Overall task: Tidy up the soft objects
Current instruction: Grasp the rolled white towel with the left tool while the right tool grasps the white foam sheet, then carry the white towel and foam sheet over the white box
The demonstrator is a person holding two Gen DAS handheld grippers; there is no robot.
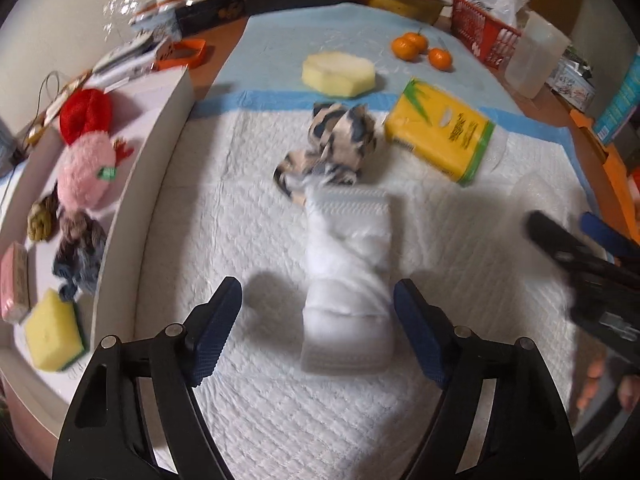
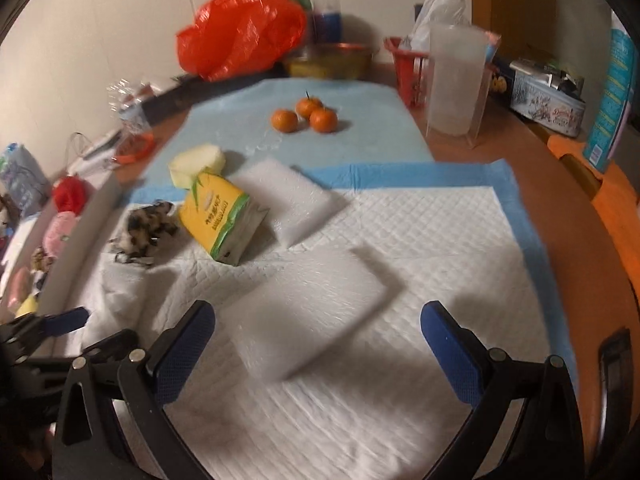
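Both claws gape: we center the left claw (image 1: 318, 332) over the towel (image 1: 347, 280), right claw (image 2: 318, 344) over the foam (image 2: 308, 312), squeezing gently.

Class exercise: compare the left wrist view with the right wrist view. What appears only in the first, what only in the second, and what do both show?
Only the left wrist view shows the green-backed yellow sponge in the white tray and the folded white cloth in line with the left gripper, jaws open on either side.

Only the right wrist view shows two white foam pads, the nearer lying ahead of the open right gripper, and the clear plastic container's whole front.

Both show the yellow tissue pack, three oranges, patterned cloth and orange bag.
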